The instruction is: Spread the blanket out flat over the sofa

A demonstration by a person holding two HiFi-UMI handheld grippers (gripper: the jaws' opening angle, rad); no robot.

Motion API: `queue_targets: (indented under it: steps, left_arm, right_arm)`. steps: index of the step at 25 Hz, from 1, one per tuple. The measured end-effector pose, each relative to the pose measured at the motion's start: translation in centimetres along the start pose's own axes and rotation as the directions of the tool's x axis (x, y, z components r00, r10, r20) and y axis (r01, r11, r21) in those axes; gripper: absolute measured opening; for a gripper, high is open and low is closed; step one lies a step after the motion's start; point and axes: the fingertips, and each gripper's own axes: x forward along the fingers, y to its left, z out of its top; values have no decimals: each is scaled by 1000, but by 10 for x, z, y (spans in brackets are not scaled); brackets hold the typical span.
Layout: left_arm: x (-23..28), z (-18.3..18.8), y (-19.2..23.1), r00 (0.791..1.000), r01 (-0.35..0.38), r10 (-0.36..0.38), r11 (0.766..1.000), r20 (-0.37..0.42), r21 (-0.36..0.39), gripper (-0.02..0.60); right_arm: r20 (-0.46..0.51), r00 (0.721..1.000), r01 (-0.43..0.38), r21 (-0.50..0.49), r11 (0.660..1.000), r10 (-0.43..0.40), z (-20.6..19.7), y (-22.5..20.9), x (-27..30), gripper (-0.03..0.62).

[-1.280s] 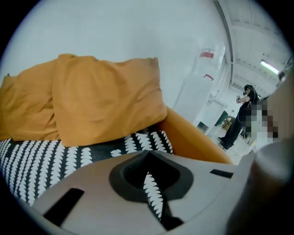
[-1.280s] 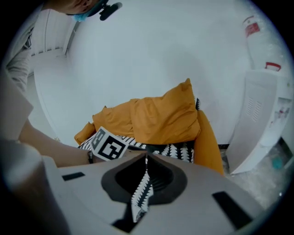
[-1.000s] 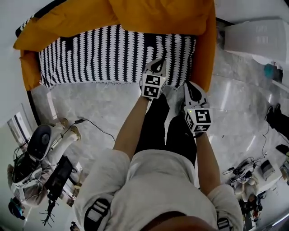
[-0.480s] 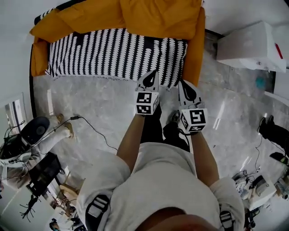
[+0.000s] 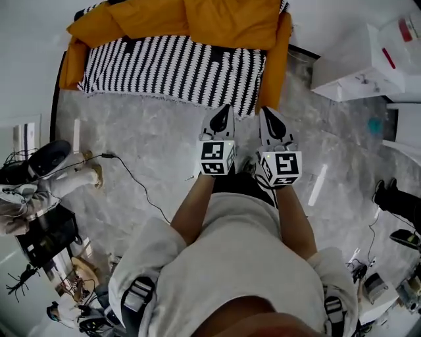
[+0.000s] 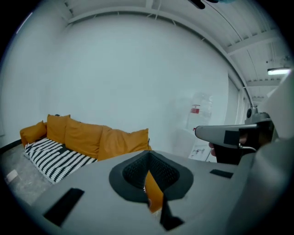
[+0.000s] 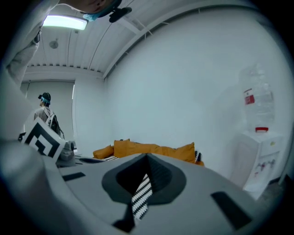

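Note:
A black-and-white patterned blanket [image 5: 174,66] lies spread across the seat of the orange sofa [image 5: 223,20], its fringe hanging at the front edge. My left gripper [image 5: 223,108] and right gripper [image 5: 267,112] are side by side over the grey floor, a short way in front of the sofa's right end. Both are shut and hold nothing. In the left gripper view the sofa [image 6: 92,137] and blanket [image 6: 53,158] lie far off to the left, beyond the closed left gripper [image 6: 148,158]. The right gripper [image 7: 147,160] points toward the distant sofa [image 7: 147,149].
A white water dispenser [image 5: 358,59] stands right of the sofa, near the wall. A black cable [image 5: 131,181] runs over the marble floor at left, next to equipment [image 5: 39,197]. Another person [image 7: 46,114] stands far off at the left in the right gripper view.
Both grippers have risen and drawn back from the blanket's front edge at the sofa's right end. The sofa now sits farther off in the head view.

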Motion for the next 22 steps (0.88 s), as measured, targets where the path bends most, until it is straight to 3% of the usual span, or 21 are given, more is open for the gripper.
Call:
queue_targets:
  steps: [10,22]
  left_arm:
    - [-100,57,-70,981,-72,57,995,186,70,12]
    - [-134,95,-89,952,-116,87,990,293,85,11]
  right_arm:
    - [164,982,-74,-102,992,90,59,26,-90,20]
    - [233,967,-65,-180,982,106,92,25,-125,20]
